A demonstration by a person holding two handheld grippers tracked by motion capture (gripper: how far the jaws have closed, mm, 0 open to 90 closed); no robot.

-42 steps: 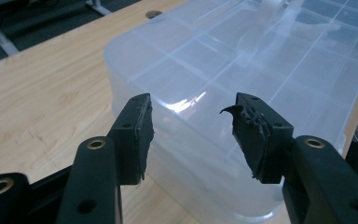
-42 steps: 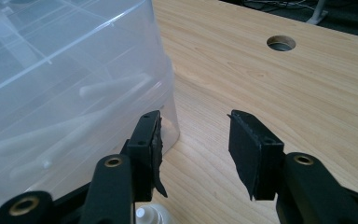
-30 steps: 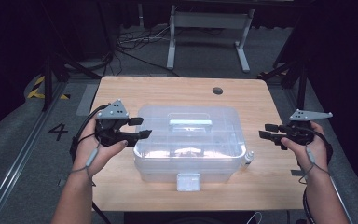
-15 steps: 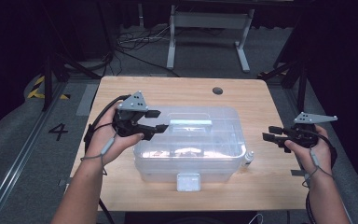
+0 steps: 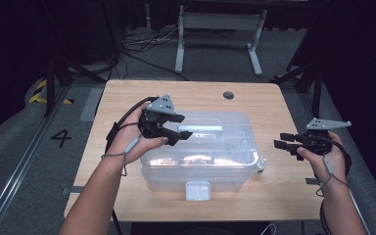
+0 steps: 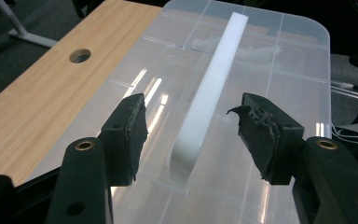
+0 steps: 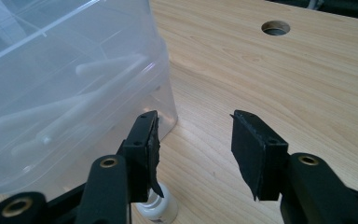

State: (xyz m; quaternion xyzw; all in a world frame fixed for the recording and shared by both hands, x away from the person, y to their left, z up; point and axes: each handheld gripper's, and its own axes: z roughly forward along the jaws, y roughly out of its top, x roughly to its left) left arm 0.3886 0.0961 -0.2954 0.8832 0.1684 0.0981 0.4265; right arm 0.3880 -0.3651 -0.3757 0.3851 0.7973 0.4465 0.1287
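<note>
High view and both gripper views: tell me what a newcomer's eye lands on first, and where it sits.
The clear plastic box mid-table draws the eye first, with the white handle running along its lid. The left tongs hover open over that handle, one pad on each side, not touching it. At the table's right edge the right tongs wait open beside the box, above a small white bottle.

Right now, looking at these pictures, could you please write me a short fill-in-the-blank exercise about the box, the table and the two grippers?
1. The left gripper hangs over the white ____ on the lid of the clear plastic box, with its jaws on either side of it.
2. The jaws of the right gripper stand ____, with nothing between them.
3. A small white bottle stands on the wooden table beside the box, on the side of the person's ____ hand.

Missing words: handle; open; right
</note>
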